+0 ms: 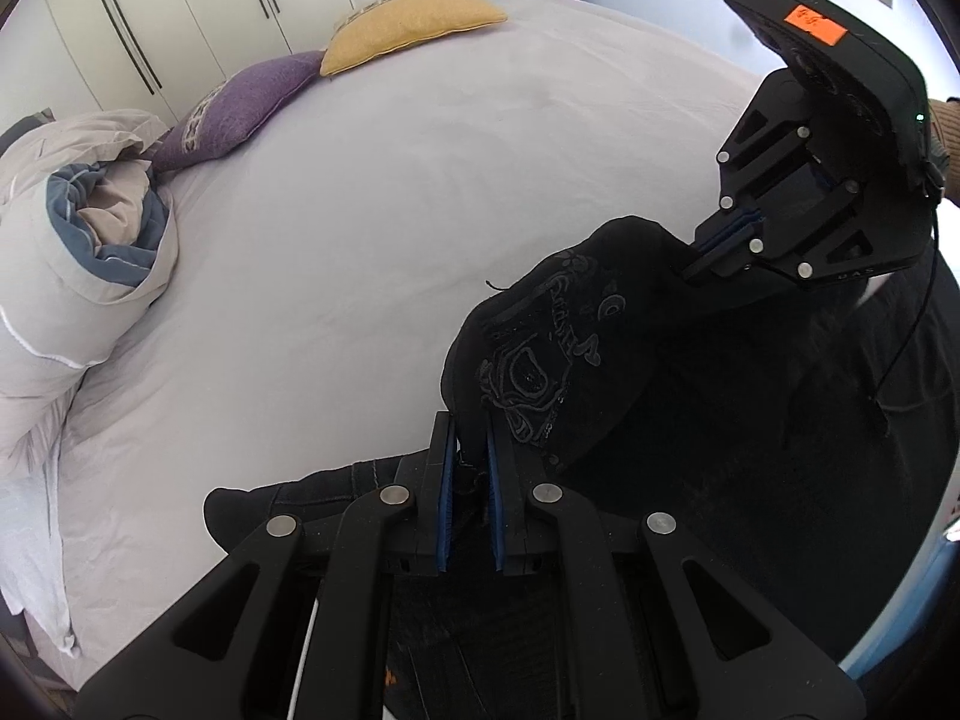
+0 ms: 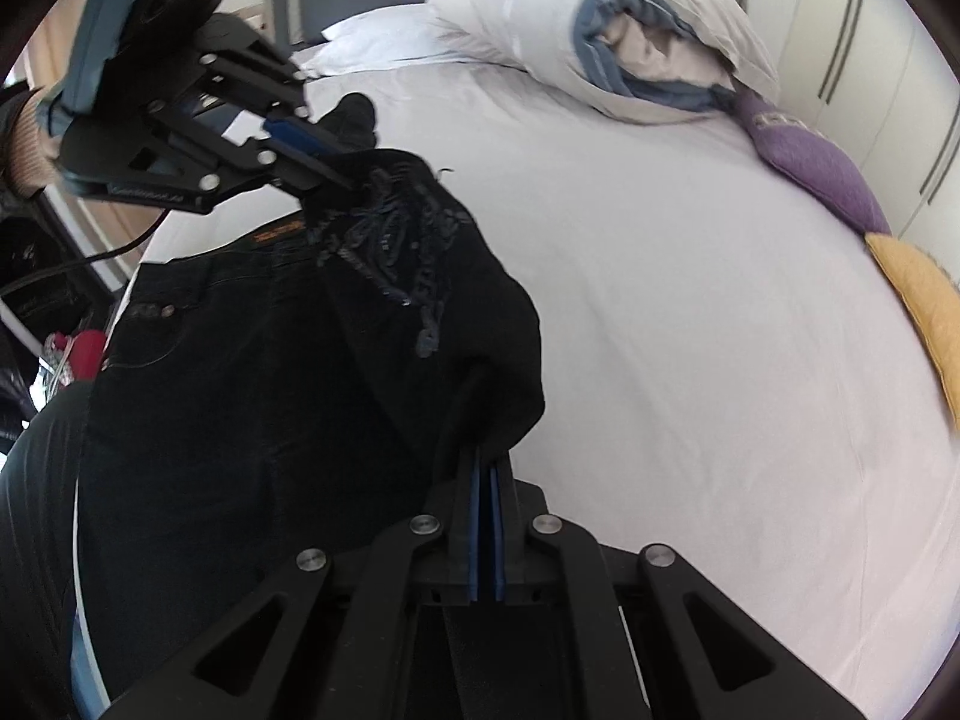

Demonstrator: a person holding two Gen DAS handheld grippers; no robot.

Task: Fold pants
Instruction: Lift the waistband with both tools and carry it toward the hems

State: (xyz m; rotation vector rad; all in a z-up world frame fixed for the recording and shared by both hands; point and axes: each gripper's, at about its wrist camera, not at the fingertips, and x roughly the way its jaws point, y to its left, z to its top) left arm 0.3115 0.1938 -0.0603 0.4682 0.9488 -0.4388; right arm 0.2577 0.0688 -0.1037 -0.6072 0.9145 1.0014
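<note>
Black pants (image 1: 708, 414) with embroidered patterns lie at the near edge of a bed, one end lifted between both grippers. My left gripper (image 1: 471, 450) is shut on the fabric's edge, which bulges between its blue pads. My right gripper (image 1: 699, 255) is shut on the other corner of the same lifted edge. In the right wrist view the pants (image 2: 240, 420) hang from my right gripper (image 2: 486, 462), and the left gripper (image 2: 336, 168) pinches the far corner. An orange waistband label (image 2: 277, 235) shows.
The bed (image 1: 372, 192) has a pale lilac sheet. A rolled duvet (image 1: 78, 228), a purple cushion (image 1: 240, 108) and a yellow cushion (image 1: 408, 24) line its far side. White wardrobe doors (image 1: 150, 6) stand behind. The bed edge runs beside the pants (image 2: 78, 540).
</note>
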